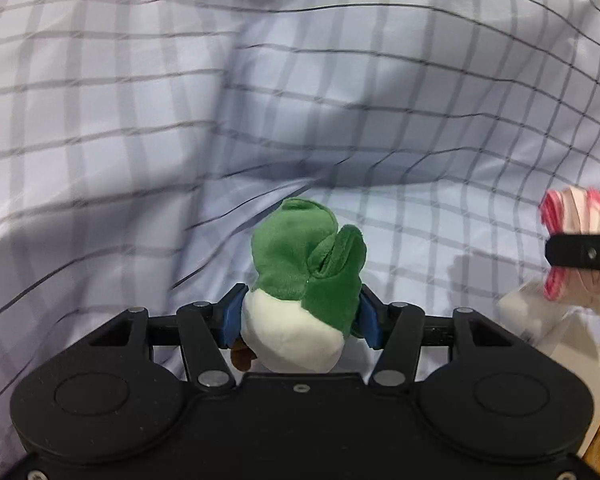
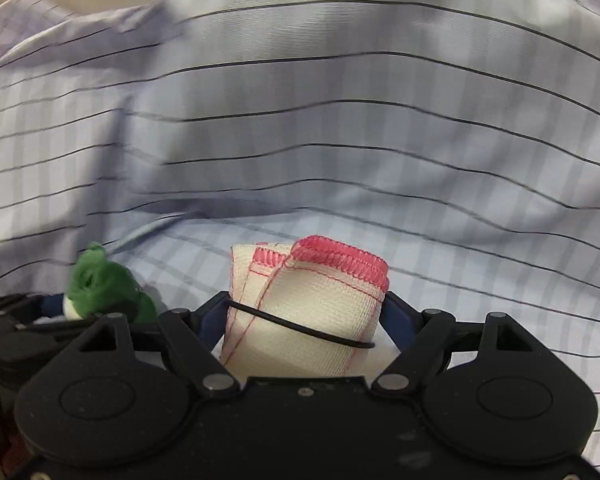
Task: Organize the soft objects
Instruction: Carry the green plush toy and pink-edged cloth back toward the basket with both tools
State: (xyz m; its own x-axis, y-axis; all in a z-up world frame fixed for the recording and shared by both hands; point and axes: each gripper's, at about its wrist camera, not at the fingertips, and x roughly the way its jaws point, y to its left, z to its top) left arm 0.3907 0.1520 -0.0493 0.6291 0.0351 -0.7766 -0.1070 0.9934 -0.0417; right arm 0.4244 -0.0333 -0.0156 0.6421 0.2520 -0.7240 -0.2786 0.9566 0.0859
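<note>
Mid-task: left gripper (image 1: 300, 316) clamps plush toy (image 1: 304, 280); right gripper (image 2: 306, 316) clamps rolled cloth (image 2: 304, 320). Both carried over checked sheet (image 1: 140, 120); placing remains.

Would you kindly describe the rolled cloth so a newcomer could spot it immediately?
Start at the pale blue checked sheet filling the background. In front of it, the right gripper clamps the rolled cloth. Unlike the green plush toy beside it, it is cream with pink stitched edging and a thin black band.

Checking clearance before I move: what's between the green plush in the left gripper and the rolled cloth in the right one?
Only checked bedsheet shows between the green plush and the rolled cloth in the left wrist view; nothing else lies there.
</note>
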